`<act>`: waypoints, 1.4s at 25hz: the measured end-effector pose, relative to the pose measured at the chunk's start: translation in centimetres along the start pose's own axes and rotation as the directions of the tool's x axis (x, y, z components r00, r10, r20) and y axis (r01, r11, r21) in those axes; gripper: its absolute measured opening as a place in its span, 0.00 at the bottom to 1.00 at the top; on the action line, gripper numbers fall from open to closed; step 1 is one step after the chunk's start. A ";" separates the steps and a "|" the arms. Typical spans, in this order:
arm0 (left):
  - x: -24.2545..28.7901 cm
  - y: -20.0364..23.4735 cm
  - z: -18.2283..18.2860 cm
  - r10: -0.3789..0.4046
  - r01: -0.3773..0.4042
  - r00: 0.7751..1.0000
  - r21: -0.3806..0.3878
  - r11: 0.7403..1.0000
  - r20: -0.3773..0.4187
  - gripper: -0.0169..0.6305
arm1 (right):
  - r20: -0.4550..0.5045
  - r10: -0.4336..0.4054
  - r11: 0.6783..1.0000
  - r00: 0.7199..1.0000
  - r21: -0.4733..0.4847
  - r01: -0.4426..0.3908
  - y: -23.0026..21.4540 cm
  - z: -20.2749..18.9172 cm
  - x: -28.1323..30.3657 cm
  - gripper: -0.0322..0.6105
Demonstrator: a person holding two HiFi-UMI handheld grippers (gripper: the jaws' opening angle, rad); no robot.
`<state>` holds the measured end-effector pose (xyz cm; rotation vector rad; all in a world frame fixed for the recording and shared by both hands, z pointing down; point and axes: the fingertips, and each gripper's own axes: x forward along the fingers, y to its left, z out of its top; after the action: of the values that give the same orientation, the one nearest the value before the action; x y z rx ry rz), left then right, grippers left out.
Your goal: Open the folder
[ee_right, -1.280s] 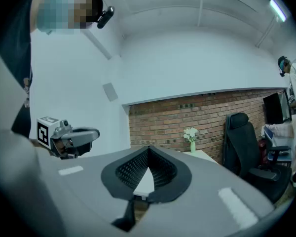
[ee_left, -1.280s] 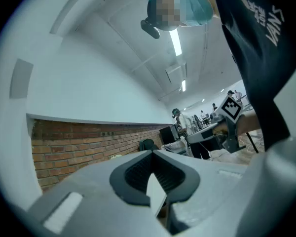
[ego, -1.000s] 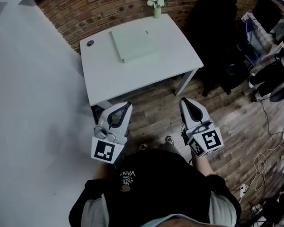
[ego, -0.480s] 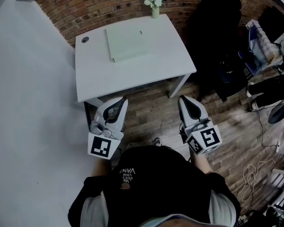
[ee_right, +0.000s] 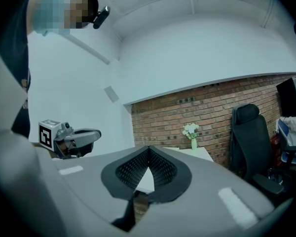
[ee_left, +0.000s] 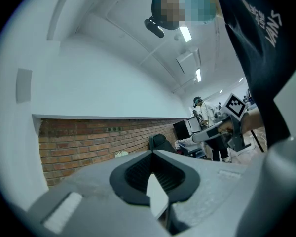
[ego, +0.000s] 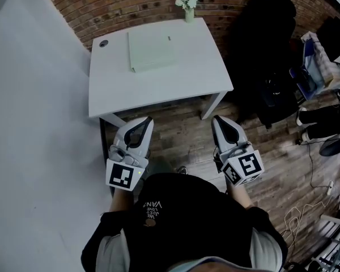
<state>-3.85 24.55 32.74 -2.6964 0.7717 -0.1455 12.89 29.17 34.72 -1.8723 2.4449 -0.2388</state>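
Head view first, Sam: where does the folder (ego: 151,50) sit?

Flat and shut on the white table (ego: 158,89), Jo, toward the far side, at twelve o'clock from the person. A vase of flowers (ego: 188,1) stands at one o'clock from it, by the brick wall.

And the tongs?

Well apart from it, both short of the table's near edge. The left gripper (ego: 144,120) is at eleven o'clock from the person's chest, the right gripper (ego: 220,120) at one o'clock. Each gripper view shows its own jaws pressed together at the tips with nothing between them, so both are empty.

How do you reckon the folder will handle?

Light, I'd judge: thin, pale green, with a stiffish cover that could slide on that smooth top. A pinch on the cover alone may drag the whole thing along.

Where to take hold, then?

At the free edge of the top cover, with the other tong pressing the lower part down. The edge at seven o'clock looks thicker, perhaps the spine, but I cannot tell for sure from here, so the opening side wants checking up close
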 end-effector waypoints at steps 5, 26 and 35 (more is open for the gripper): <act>0.7 1.3 -0.7 -0.002 0.002 1.000 -0.002 1.000 0.005 0.03 | -0.001 -0.005 1.000 1.000 0.002 0.005 -0.4 -0.2 1.7 0.05; 8.0 13.8 -6.9 -0.201 0.202 0.979 -0.078 0.976 0.024 0.03 | 0.037 -0.223 0.975 0.974 0.029 0.222 -1.2 0.4 14.0 0.05; 10.8 17.1 -8.5 -0.299 0.302 0.953 -0.082 0.950 0.045 0.03 | 0.050 -0.343 0.939 0.938 0.050 0.340 -1.7 0.1 16.4 0.05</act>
<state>-4.73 2.75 35.01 -2.8776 0.3593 -0.1423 10.21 12.89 35.78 -2.2425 2.0472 -0.2412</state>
